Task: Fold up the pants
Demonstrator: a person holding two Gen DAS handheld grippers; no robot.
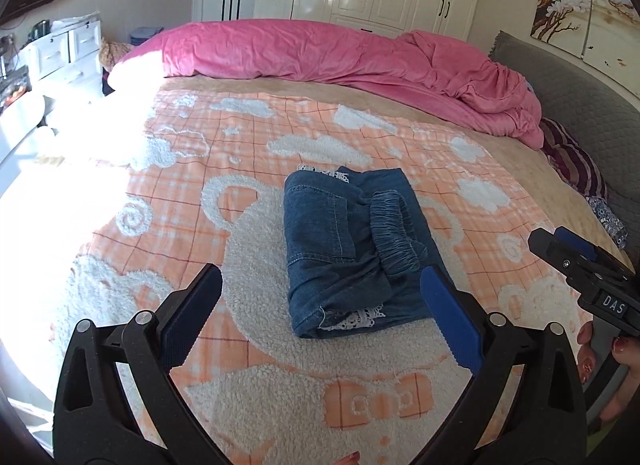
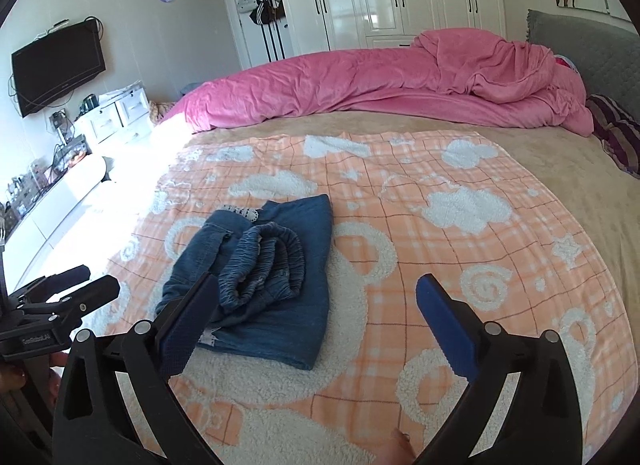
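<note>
Both tools gape wide and hold nothing: left tool [image 1: 320, 293], right tool [image 2: 316, 303]. Folded blue denim pants [image 1: 352, 253] with elastic waistband up lie mid-bed on the orange checked fleece blanket [image 1: 224, 145], well off the pink duvet [image 1: 320, 53] at the far edge.

the left gripper [image 1: 322, 293] has its right finger in front of the folded pants [image 1: 344, 249], hiding their near right corner. from the other side, the right gripper [image 2: 318, 303] covers the pants' near left edge with its left finger. how many layers lie under the top fold can't be told. sun glare [image 1: 80, 153] washes out the blanket's left side. the pink duvet [image 2: 380, 81] hides the far bed edge. clutter on the white dresser [image 2: 112, 113] is too small to make out.
</note>
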